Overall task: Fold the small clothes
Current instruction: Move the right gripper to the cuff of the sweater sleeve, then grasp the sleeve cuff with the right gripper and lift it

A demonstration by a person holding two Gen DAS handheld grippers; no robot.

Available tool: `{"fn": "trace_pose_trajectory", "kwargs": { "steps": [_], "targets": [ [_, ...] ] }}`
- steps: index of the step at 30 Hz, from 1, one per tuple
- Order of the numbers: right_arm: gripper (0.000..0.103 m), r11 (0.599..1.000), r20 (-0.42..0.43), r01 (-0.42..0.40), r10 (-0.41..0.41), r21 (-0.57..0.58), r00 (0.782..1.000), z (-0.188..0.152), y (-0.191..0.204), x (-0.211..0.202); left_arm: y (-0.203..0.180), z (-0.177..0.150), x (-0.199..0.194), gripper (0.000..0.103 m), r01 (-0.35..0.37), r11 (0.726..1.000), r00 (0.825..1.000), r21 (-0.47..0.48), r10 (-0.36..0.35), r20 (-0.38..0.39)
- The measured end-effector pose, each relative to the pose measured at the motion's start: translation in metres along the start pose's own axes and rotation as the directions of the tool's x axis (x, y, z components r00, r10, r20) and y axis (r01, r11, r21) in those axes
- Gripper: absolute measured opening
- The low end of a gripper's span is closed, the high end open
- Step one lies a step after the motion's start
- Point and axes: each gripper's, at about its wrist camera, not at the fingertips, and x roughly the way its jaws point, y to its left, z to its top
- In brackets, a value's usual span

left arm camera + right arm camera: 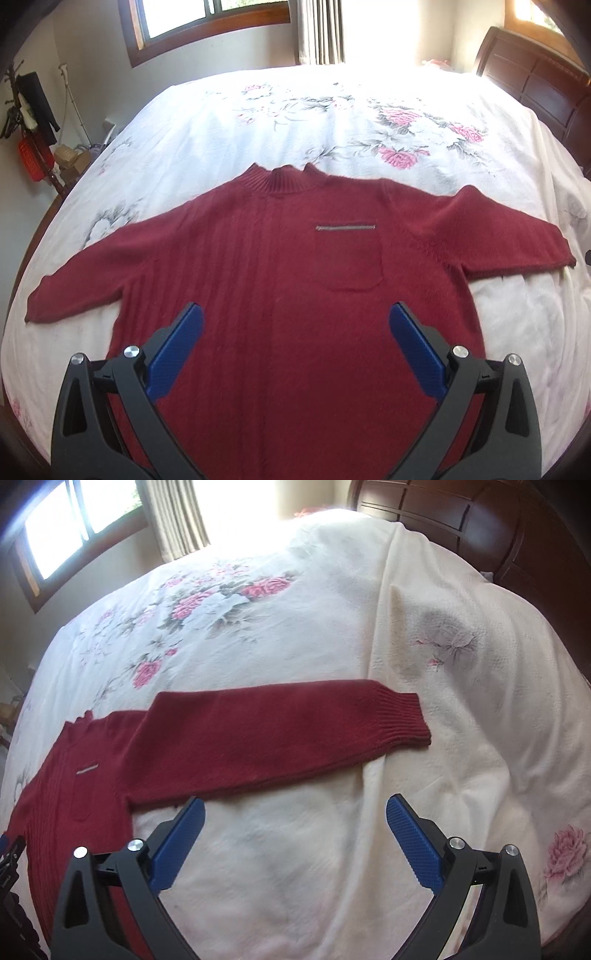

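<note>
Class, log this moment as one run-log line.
stage: before first fold | sweater: flat on bed, sleeves spread | left tool: open above body | right tool: open near sleeve

A home bedroom: floral bedspread (295, 122) on a bed, dark wooden headboard (461, 520), curtained window (207, 22).

Left view above sweater (288, 266) body, right view over sleeve (280, 734)

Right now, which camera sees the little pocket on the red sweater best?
The left wrist view. There the pocket faces the camera, near the middle, with its silver strip on top and its lower edge clear. In the right wrist view the pocket sits far off at the left edge, squashed sideways and blurry on the red sweater.
</note>
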Motion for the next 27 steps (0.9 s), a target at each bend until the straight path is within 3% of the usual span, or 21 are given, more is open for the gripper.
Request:
{"fn": "trace_pose_trajectory", "kwargs": {
  "steps": [4,8,14,17,19,20,22,24,27],
  "targets": [
    [0.098,0.998,-0.042,0.010,-0.008,0.055,0.999,0.046,-0.049,0.042,-0.034,0.030,0.036,0.100,0.019,1.000,1.000,-0.019,-0.019,-0.002],
    [0.093,0.994,-0.099,0.037,-0.027,0.100,0.995,0.068,-0.086,0.084,-0.054,0.046,0.066,0.100,0.015,1.000,1.000,-0.019,-0.015,-0.008],
    [0.089,0.976,-0.154,-0.021,0.055,0.216,0.987,0.074,-0.118,0.128,-0.060,0.050,0.099,0.100,0.003,1.000,0.999,-0.024,-0.004,-0.046],
    [0.086,0.969,-0.133,-0.052,0.086,0.243,0.987,0.073,-0.120,0.129,-0.058,0.047,0.108,0.100,-0.013,1.000,0.998,-0.017,0.012,-0.055],
    [0.062,0.967,-0.107,-0.087,0.115,0.239,0.988,0.076,-0.119,0.124,-0.053,0.043,0.112,0.100,-0.025,0.999,0.998,-0.021,0.024,-0.063],
    [0.057,0.967,-0.098,-0.098,0.124,0.235,0.987,0.077,-0.118,0.121,-0.051,0.042,0.113,0.100,-0.027,0.999,0.997,-0.025,0.025,-0.069],
    [0.024,0.970,-0.068,-0.131,0.148,0.207,0.987,0.079,-0.113,0.110,-0.045,0.038,0.115,0.100,-0.027,0.999,0.997,-0.037,0.024,-0.079],
    [0.013,0.968,-0.036,-0.165,0.175,0.191,0.984,0.081,-0.109,0.095,-0.040,0.034,0.114,0.100,-0.033,0.999,0.996,-0.035,0.030,-0.081],
    [0.011,0.969,0.031,-0.183,0.181,0.165,0.983,0.083,-0.109,0.065,-0.033,0.030,0.110,0.100,-0.045,0.999,0.996,-0.028,0.042,-0.073]
  ]
}}
